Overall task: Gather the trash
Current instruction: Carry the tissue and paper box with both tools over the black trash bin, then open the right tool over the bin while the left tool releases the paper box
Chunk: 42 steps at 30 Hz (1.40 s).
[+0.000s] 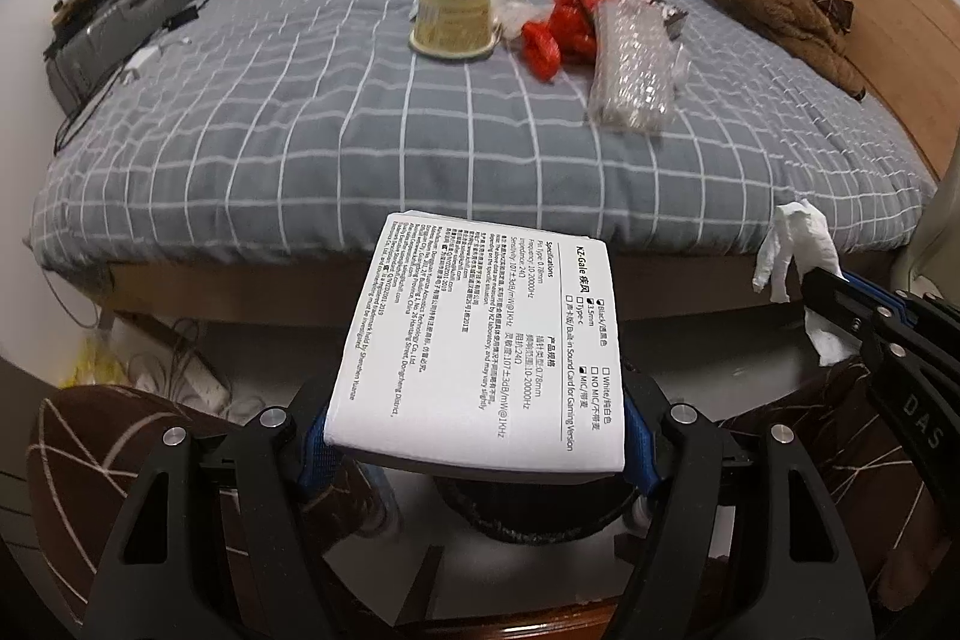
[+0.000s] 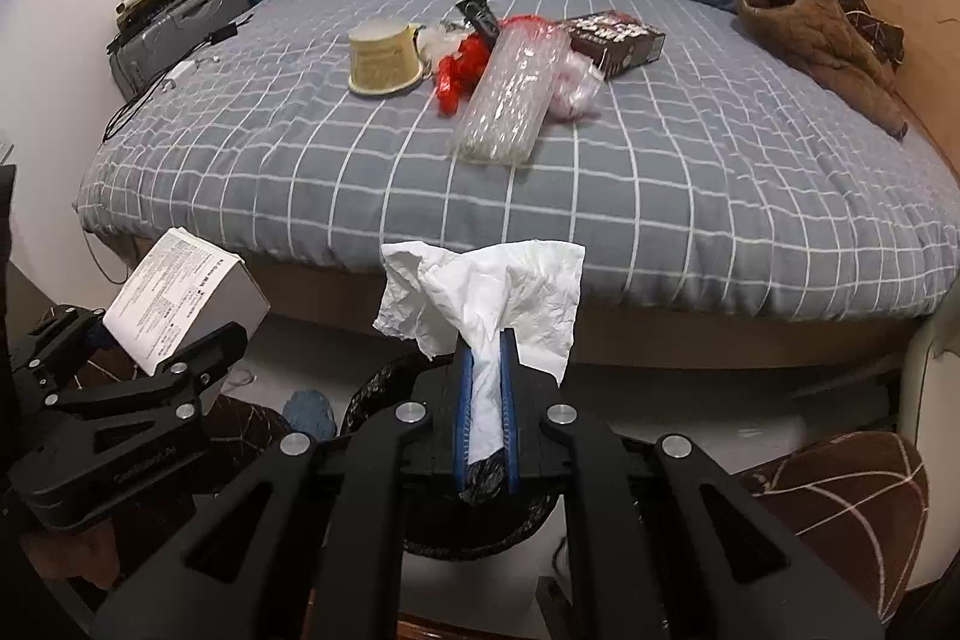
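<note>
We see a white printed box (image 1: pixel 480 340) clamped flat between the left jaws; a crumpled white tissue (image 2: pixel 480 304) pinched between the right jaws, fanning out beyond them.

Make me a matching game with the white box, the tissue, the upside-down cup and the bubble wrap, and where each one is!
Things:
1. white box
2. tissue
3. upside-down cup
4. bubble wrap

Places:
A. on the bed, left of the red wrapper
B. pinched in the right gripper
C. on the bed, right of the red wrapper
D. clamped in the left gripper

Pairs: 1-D, 2-B, 3-A, 4-C
</note>
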Motion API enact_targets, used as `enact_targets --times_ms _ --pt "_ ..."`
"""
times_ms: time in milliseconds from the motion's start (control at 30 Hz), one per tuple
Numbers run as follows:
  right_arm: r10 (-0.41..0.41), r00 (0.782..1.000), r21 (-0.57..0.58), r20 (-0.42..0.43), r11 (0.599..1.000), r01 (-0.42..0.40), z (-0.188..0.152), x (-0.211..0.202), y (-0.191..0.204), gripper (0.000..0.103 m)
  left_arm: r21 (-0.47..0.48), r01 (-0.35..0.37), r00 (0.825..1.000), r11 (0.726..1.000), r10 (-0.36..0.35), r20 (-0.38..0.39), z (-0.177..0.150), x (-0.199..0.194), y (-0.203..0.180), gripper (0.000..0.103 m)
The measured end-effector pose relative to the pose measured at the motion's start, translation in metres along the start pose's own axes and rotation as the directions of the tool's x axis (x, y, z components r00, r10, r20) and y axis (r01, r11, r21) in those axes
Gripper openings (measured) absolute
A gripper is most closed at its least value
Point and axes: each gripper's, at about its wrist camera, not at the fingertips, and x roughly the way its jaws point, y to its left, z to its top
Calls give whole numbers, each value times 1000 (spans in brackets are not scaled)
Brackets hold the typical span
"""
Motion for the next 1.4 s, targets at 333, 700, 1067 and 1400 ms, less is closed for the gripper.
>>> enact_targets --times_ms 333,700,1067,1400 --pt "23 998 7 -59 1000 -22 -13 19 0 8 -16 16 999 1000 -17 -47 -9 20 0 70" --pt "81 973 33 -215 997 -75 -37 95 -6 8 -21 -8 989 1000 5 -146 -20 88 10 70" --pt "133 924 48 -360 991 -124 -51 166 5 8 -61 -11 958 998 -7 -286 -28 149 16 70" --pt "128 889 35 -440 992 -125 -68 210 12 11 -71 -58 932 996 29 -360 -39 185 26 70"
